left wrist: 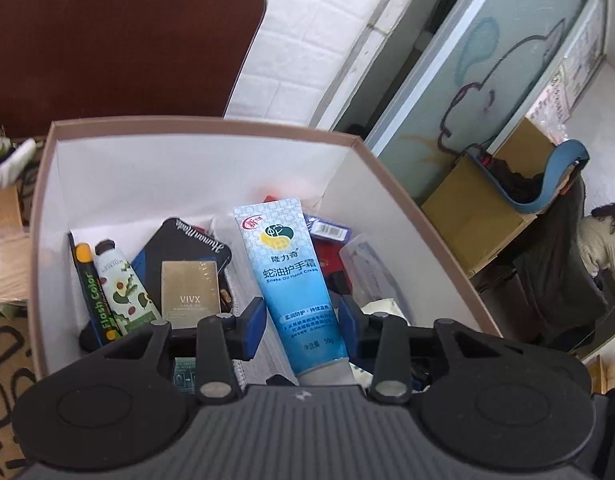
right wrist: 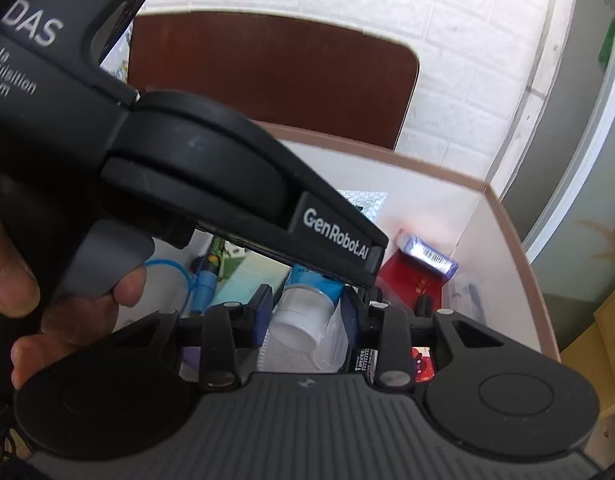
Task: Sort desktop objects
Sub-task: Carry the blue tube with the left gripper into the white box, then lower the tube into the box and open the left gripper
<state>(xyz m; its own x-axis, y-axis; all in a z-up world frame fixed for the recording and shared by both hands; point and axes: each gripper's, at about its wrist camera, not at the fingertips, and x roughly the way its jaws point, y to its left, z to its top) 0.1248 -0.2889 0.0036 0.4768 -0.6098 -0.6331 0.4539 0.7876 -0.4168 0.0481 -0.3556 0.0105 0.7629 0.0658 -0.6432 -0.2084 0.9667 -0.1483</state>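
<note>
Left gripper (left wrist: 301, 322): nearest the left wrist camera; its blue fingers (left wrist: 254, 328) stand on either side of the hand cream tube (left wrist: 289, 276), close against it, so it looks grasped, though firm contact is a judgement.
Tube axis: long axis runs away from the fingers, crimped end up and far, white cap (right wrist: 297, 322) low and near.
Tube position: hanging over the box (left wrist: 407, 208), not yet lying among its contents.
Right gripper (right wrist: 307, 316): fingers apart, around the cap end but not clamped; the left gripper's body crosses above it.
Nearer hand: left, since it carries the tube.
Box contents: Flash Color marker (left wrist: 92, 292), small patterned tube (left wrist: 123, 288), VIVX carton (left wrist: 190, 294), dark tin (left wrist: 187, 244), red packet (right wrist: 407, 280).
Next move, judged: lower and let go.
</note>
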